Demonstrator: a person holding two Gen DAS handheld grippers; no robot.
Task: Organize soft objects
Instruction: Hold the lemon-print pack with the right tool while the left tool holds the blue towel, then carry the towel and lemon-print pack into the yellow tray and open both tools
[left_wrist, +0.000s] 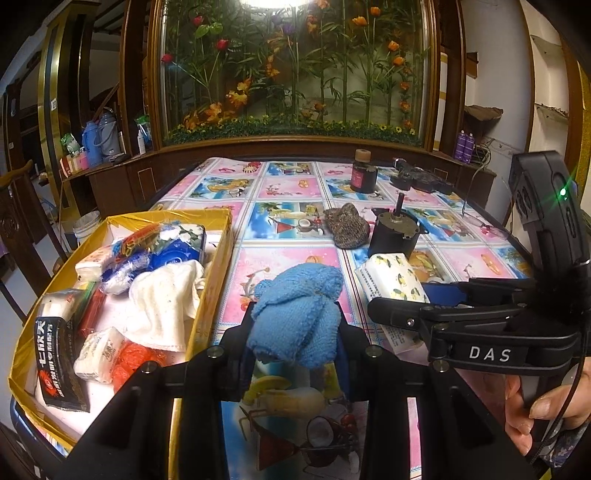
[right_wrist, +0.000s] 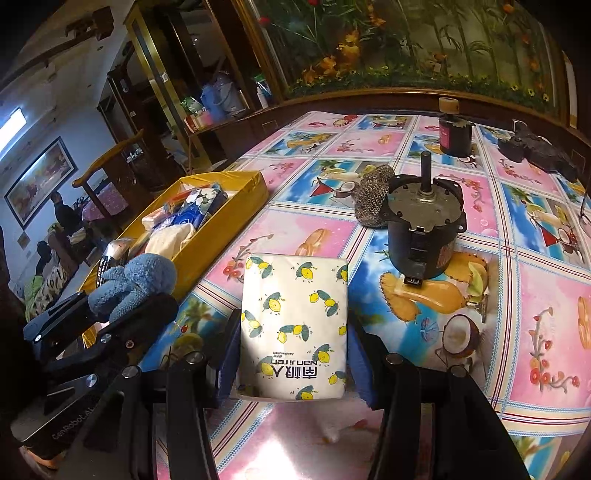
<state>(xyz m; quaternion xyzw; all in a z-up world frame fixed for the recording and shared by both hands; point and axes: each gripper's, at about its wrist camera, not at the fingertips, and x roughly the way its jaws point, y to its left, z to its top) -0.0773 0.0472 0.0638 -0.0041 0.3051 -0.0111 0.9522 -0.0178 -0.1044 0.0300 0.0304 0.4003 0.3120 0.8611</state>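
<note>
My left gripper (left_wrist: 295, 332) is shut on a bunched blue towel (left_wrist: 297, 314) and holds it above the table, just right of the yellow box (left_wrist: 214, 280). The towel also shows in the right wrist view (right_wrist: 136, 280). The box holds tissue packs, a white cloth (left_wrist: 166, 306) and other soft items. My right gripper (right_wrist: 293, 354) is shut on a white tissue pack with lemon print (right_wrist: 295, 325), which also shows in the left wrist view (left_wrist: 395, 280), right of the towel.
A black motor (right_wrist: 424, 229) stands just beyond the tissue pack, with a brown knitted item (right_wrist: 373, 199) behind it. A dark jar (right_wrist: 454, 129) and black gear (right_wrist: 535, 151) sit at the table's far side. A fruit-print tablecloth (right_wrist: 517, 295) covers the table.
</note>
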